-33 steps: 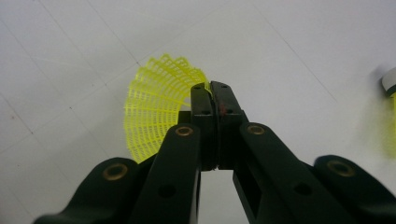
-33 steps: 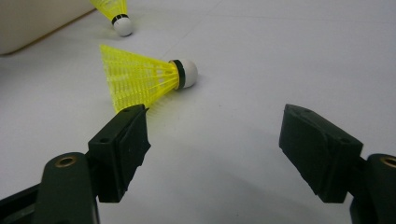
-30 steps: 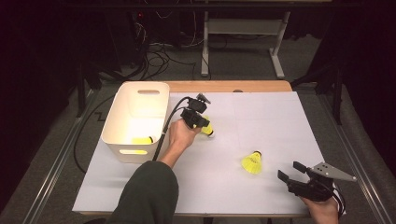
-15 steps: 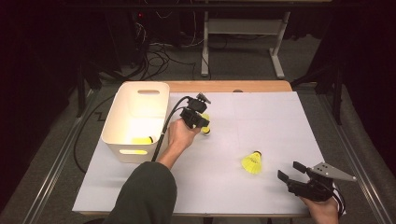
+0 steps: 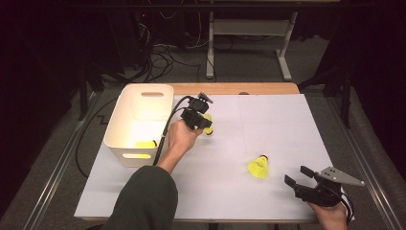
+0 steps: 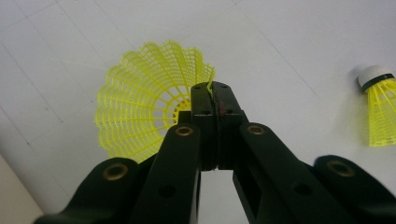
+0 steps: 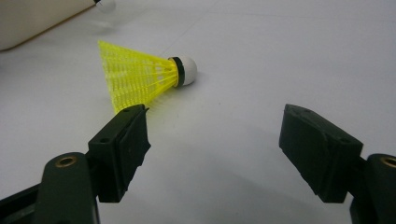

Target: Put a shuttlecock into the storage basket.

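Between the clenched jaws of the left gripper (image 6: 215,100), the rim of a yellow shuttlecock's (image 6: 144,112) mesh skirt is pinched, the open skirt fanning out to the left of the jaw tips above the white table cover (image 5: 287,124), just beside the white bin (image 5: 122,120). Ahead of the right gripper (image 7: 215,135), whose jaws stand released and wide apart, a second yellow shuttlecock (image 7: 140,74) lies on its side, near the left jaw's tip. No writing can be read.
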`<action>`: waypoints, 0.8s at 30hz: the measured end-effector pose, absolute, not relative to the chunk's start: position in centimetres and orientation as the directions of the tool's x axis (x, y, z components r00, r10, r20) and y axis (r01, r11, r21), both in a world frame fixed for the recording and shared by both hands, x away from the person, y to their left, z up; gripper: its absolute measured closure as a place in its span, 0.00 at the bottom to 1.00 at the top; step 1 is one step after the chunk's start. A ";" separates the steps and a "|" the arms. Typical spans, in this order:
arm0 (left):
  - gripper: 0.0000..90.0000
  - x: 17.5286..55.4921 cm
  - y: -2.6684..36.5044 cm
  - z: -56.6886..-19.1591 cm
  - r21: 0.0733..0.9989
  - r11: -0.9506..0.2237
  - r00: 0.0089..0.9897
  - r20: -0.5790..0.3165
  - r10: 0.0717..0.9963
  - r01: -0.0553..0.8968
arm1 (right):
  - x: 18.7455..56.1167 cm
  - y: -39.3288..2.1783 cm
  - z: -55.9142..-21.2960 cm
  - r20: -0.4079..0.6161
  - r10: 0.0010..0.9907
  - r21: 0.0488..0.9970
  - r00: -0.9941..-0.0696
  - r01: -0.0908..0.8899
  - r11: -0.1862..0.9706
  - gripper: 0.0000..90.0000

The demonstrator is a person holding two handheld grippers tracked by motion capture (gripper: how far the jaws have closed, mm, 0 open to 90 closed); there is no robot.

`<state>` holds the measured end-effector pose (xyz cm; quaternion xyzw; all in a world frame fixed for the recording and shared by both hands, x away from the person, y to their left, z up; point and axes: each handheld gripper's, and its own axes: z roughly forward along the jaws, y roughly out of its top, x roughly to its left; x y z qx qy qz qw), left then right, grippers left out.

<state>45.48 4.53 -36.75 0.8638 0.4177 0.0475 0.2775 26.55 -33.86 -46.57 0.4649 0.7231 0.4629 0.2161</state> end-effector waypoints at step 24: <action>1.00 44.7 4.9 -34.0 0.537 -0.497 0.641 -0.111 0.760 0.682 | 26.5 -33.9 -46.5 0.120 0.871 0.870 -0.476 0.472 0.138 0.27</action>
